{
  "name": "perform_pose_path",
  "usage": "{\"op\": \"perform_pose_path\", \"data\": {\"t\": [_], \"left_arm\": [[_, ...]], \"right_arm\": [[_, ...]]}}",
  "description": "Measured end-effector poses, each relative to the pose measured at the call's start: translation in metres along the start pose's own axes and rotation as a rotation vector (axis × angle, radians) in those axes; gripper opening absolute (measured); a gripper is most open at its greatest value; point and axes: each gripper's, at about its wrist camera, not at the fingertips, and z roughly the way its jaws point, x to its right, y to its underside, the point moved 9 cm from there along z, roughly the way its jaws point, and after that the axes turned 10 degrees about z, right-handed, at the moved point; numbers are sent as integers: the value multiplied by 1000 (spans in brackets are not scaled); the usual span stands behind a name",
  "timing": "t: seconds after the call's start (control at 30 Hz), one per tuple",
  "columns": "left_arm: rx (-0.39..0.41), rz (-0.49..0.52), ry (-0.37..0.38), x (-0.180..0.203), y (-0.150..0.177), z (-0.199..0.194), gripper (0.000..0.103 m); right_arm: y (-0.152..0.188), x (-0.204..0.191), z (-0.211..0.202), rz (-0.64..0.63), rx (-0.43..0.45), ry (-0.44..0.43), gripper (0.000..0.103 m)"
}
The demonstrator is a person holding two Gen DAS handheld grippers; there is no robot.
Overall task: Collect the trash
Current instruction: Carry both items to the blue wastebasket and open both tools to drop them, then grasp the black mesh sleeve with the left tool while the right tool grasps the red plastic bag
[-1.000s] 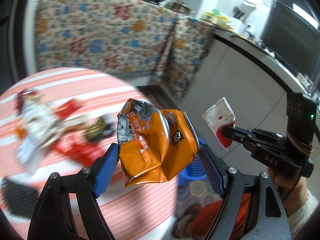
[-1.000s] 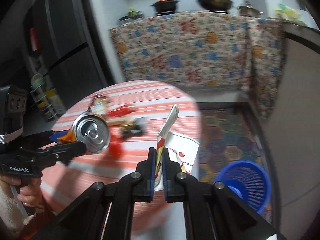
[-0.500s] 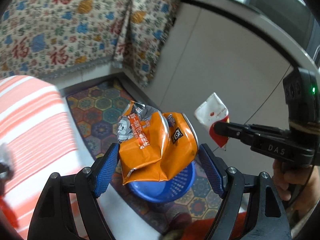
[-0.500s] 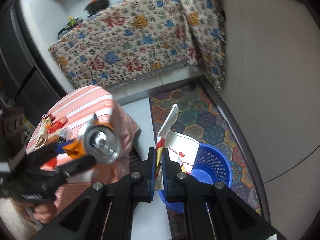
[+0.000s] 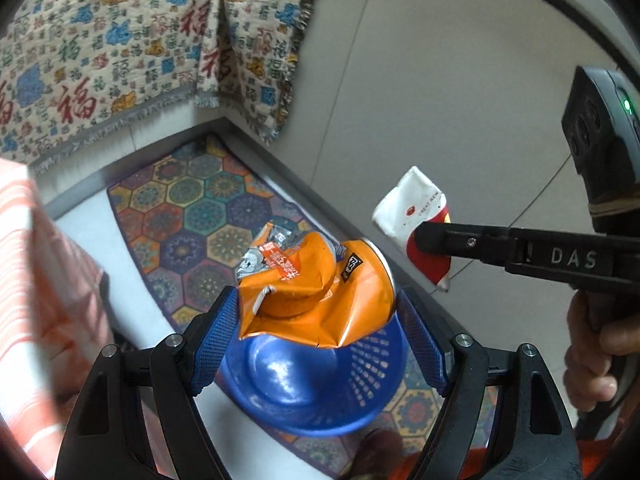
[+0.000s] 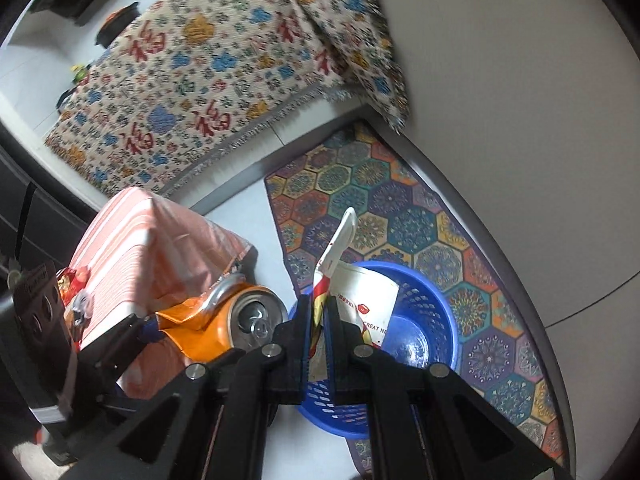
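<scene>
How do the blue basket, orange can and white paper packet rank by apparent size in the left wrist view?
1. Blue basket, though partly hidden.
2. Orange can, crushed, close to the lens, so its size is inflated.
3. White paper packet, smallest as seen.

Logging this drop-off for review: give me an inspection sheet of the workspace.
Surface: table with striped cloth, at left.
Job's things: crushed orange can and white paper bag held above blue basket, which looks empty.
Clutter: wrappers on the table.
Grippers: left gripper shut on can; right gripper shut on bag.
Cables: nothing seen.
Surroundings: hexagon rug under basket; patterned cloth over counter.
</scene>
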Motion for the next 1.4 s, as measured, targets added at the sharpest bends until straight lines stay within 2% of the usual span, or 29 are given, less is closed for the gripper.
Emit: {"op": "perform_pose_path", "data": {"t": [0.1,0.17,0.37,0.5,0.67,0.77,0.9,0.97,1.03,1.17,1.3,1.4], "left_arm": [[-11,29,-8,4,2,15,81],[-23,38,-2,6,3,24,83],[-12,7,-12,-2,1,10,86],[58,-26,-28,-10,-6,-42,90],[133,-41,-68,-22,6,-126,95],[127,-37,-127,-37,36,-173,96],[68,-109,-202,-76,101,-219,97],[36,-153,-258,-99,136,-237,97],[5,-194,-313,-123,172,-254,97],[-37,-286,-406,-164,232,-281,97],[-43,-375,-430,-186,261,-289,97],[-41,-376,-459,-193,272,-293,98]], "right_arm": [[-2,12,11,32,-24,-7,11],[-3,20,15,59,-29,-6,31],[-9,25,5,71,12,-9,32],[-17,15,-22,-13,137,54,32],[-20,-20,-68,-156,339,125,42],[-11,-55,-87,-223,411,116,46],[30,-125,-100,-355,455,67,54],[59,-156,-93,-420,423,28,55],[96,-191,-78,-483,355,-22,55],[182,-256,-43,-589,175,-136,55],[248,-294,-6,-704,38,-175,55],[277,-299,21,-764,-44,-142,56]]}}
